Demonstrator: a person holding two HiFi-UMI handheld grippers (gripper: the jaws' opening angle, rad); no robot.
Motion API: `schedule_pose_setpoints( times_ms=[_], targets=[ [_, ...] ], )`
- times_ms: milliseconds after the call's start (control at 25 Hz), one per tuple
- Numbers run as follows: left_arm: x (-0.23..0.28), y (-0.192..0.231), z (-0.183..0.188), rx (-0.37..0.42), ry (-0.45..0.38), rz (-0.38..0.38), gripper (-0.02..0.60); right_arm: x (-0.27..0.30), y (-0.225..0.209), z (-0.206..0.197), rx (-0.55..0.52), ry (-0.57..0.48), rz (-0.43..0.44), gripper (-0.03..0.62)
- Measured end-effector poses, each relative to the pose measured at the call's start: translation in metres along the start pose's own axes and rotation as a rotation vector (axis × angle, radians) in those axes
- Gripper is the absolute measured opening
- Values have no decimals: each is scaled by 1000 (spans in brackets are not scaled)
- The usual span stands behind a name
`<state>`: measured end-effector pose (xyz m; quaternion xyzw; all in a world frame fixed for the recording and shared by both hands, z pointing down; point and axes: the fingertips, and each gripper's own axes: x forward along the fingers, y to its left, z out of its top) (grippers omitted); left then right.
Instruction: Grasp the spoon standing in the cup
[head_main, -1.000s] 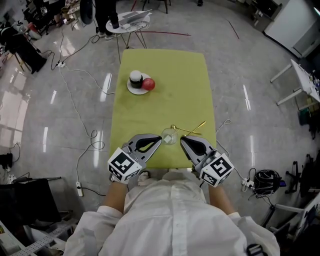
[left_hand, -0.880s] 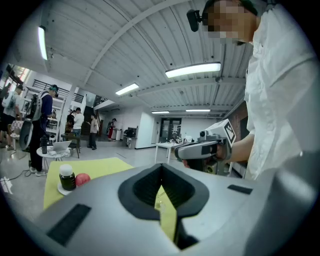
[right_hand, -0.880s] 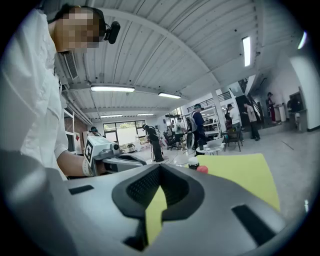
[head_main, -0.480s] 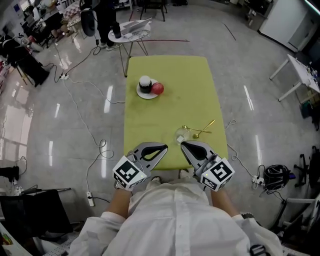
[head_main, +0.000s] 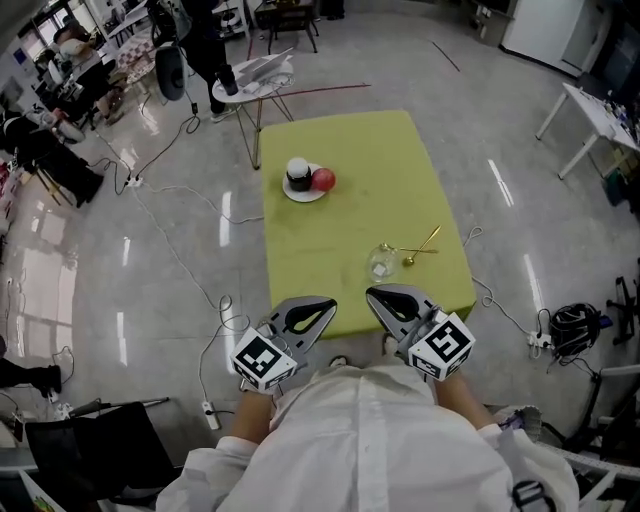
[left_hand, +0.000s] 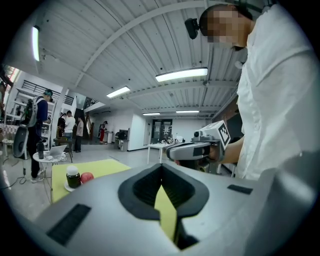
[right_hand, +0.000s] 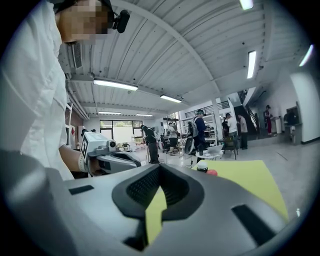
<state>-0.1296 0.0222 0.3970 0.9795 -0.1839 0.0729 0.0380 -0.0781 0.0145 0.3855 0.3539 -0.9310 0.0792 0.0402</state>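
The person has stepped back from the yellow worktop (head_main: 350, 210). A second ago both tools hung over its near end, close to the glass cup (head_main: 381, 262). Now the left gripper (head_main: 326, 306) and the right gripper (head_main: 374, 294) sit at the near edge, close to the person's body, and the cup is well in front of them. Both pairs of jaws are shut tight with nothing in them. The gold spoon (head_main: 421, 246) is by the cup, handle poking out to the right. It is too small to tell if it stands in the cup or lies beside it. So nothing holds the spoon now. That fits getting ready to reach in, or backing off after letting go
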Motion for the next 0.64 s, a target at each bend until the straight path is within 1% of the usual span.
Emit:
schedule_pose_setpoints(
  times_ms=[160,400,640],
  targets=[
    [-5,-1,-6,12,16,-9,3,5,3,-6,-4,-6,-10,3],
    [-14,-12,2,9,30,-17,3,-7,14,2,-1,-1,-31,3],
    [0,-14,10,24,36,-44,3,-16,4,5,5,-5,-56,3]
  ],
)
